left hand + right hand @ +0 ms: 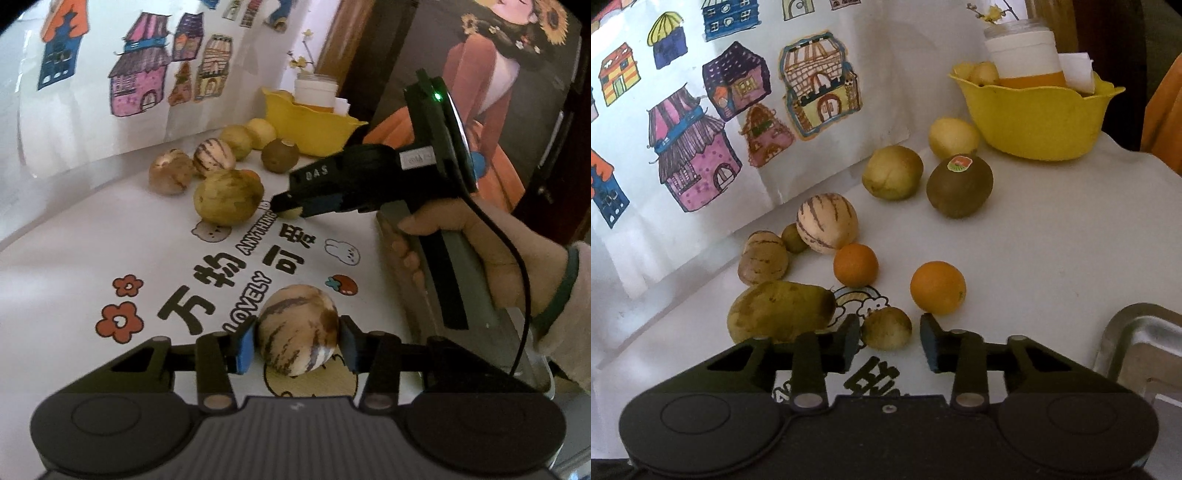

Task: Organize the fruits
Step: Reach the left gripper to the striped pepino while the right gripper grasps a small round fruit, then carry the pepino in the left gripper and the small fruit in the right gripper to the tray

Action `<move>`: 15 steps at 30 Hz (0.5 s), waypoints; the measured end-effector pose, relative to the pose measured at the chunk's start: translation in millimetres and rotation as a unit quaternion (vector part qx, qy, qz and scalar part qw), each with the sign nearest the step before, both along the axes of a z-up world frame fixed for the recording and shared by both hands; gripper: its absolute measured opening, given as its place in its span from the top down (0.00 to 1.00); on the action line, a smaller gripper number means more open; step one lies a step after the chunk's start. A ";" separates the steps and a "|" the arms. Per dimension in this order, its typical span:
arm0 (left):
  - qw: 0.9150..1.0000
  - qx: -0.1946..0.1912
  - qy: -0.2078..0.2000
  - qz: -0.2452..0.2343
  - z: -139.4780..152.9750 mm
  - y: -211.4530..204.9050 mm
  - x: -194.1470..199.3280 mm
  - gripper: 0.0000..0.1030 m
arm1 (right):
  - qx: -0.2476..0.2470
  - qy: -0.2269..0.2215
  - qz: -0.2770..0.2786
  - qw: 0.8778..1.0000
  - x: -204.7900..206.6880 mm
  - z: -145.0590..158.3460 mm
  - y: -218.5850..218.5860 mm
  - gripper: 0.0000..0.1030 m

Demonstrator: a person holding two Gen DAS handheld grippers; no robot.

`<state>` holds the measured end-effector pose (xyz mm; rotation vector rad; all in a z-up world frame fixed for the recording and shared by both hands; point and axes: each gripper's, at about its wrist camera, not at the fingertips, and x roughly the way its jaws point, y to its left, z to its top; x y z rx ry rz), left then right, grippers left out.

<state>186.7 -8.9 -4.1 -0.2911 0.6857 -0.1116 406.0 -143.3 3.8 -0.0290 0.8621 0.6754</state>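
1. Clearly, the left gripper (pixel 297 341) has its blue pads pressed against both sides of a striped melon (pixel 297 329), holding it over the printed table cover (pixel 110 258).
2. Black writing on that cover reads "ANYTHING" and "LOVELY" beside large Chinese characters, 万物可爱, with red flowers, a bear face and a rabbit drawn around them.
3. The right gripper (pixel 889 341) stands spread apart, holding nothing; a small greenish-brown fruit (pixel 886 328) sits between its fingers, just beside the left one.
4. White figures on the right tool's body, seen from the left wrist view, look like "0A5", though they are hard to make out.
5. A kiwi (pixel 959 185) carries a small round sticker, red over green; its print is too small to read.
6. Two oranges (pixel 937 287), a mottled green mango (pixel 781 311) and more striped fruit lie loose near a yellow bowl (pixel 1034 122).
7. A metal tray (pixel 1141 343) sits at the right edge.
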 end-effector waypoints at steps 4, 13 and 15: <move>1.000 -0.005 0.001 0.010 0.7 2.8 0.0 0.52 | -0.004 -0.008 0.006 1.000 -3.2 -0.1 1.1 0.70; 1.000 0.002 -0.002 0.004 6.0 -1.3 0.8 0.52 | 0.014 -0.018 0.010 1.000 -22.6 9.6 -20.0 0.70; 1.000 0.007 -0.007 0.000 9.8 -3.4 1.6 0.52 | 0.020 -0.026 0.011 0.999 -29.9 16.6 -30.3 0.70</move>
